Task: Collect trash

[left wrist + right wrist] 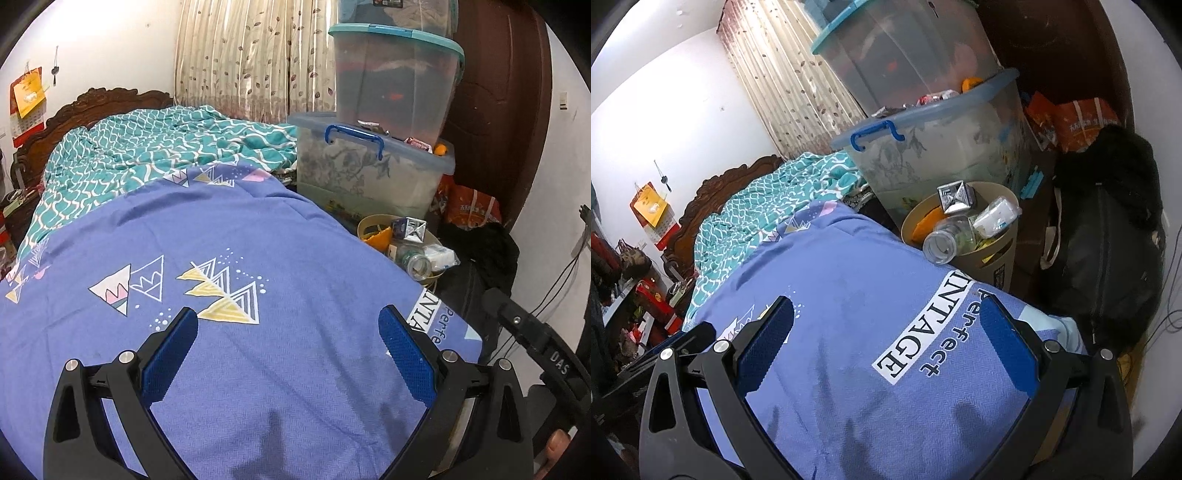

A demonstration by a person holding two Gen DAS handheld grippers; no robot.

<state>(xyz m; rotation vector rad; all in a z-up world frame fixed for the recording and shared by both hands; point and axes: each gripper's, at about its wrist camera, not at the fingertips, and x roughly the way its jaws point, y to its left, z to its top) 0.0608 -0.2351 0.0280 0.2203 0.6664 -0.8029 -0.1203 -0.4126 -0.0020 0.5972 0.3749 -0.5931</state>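
Note:
A beige trash bin (pixel 991 254) stands on the floor beside the bed. It holds a clear plastic bottle (pixel 947 238), a silver carton (pixel 956 197), a white packet (pixel 995 216) and an orange piece (pixel 925 223). The bin also shows in the left wrist view (pixel 373 221), with the bottle (pixel 415 262) and carton (pixel 410 229). My left gripper (pixel 288 350) is open and empty above the blue bedsheet (pixel 240 369). My right gripper (pixel 886 343) is open and empty above the sheet's corner (pixel 849 387), short of the bin.
Stacked clear storage boxes (pixel 369 173) stand behind the bin by the curtain (pixel 251 55). A black bag (pixel 1108 258) and orange bags (pixel 1082 122) lie on the floor at right. A teal quilt (pixel 147 151) covers the bed's far half. The other gripper's body (pixel 535 339) shows at right.

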